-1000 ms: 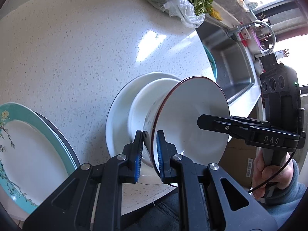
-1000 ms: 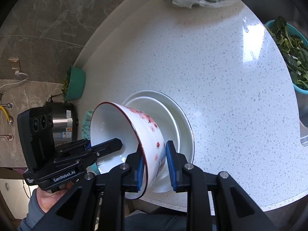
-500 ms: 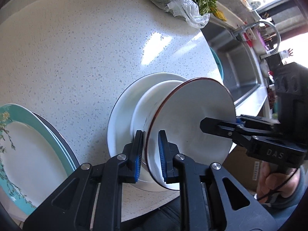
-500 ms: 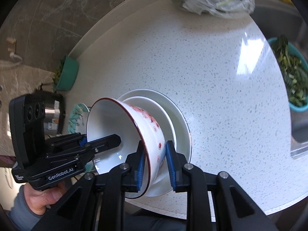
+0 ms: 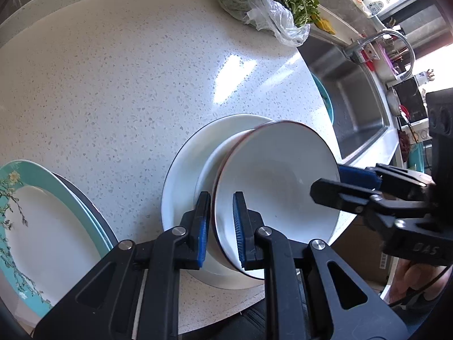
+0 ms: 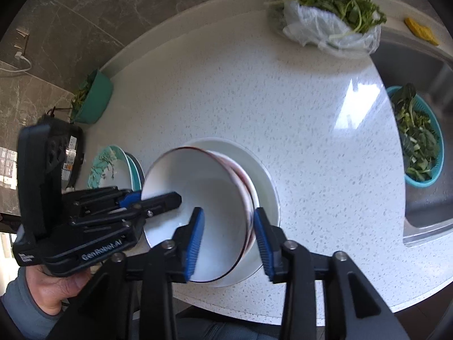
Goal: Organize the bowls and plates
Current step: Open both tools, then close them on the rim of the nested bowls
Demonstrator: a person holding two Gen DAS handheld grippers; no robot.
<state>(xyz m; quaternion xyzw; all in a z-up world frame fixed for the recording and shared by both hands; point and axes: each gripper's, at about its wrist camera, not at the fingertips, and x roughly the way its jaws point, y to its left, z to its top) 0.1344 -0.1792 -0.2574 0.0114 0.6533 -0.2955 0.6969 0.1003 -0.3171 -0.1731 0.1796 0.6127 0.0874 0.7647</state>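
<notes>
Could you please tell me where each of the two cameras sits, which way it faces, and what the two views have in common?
Left wrist: sits on the left gripper, looking steeply down along its fingers, shut on the near rim of the red-rimmed bowl; the right gripper and a hand show at right.
Right wrist: sits on the right gripper, looking down at the same bowl, its jaws opening around the rim; the left gripper, hand and grey sleeve show at left.
Shared: bowl, white plate, teal floral plate, bagged greens, sink.

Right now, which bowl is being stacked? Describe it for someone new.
On the white speckled counter, near its front edge, sits a white plate holding a plain white bowl. The red-rimmed bowl tilts into that one; only it has a dark red rim.
</notes>
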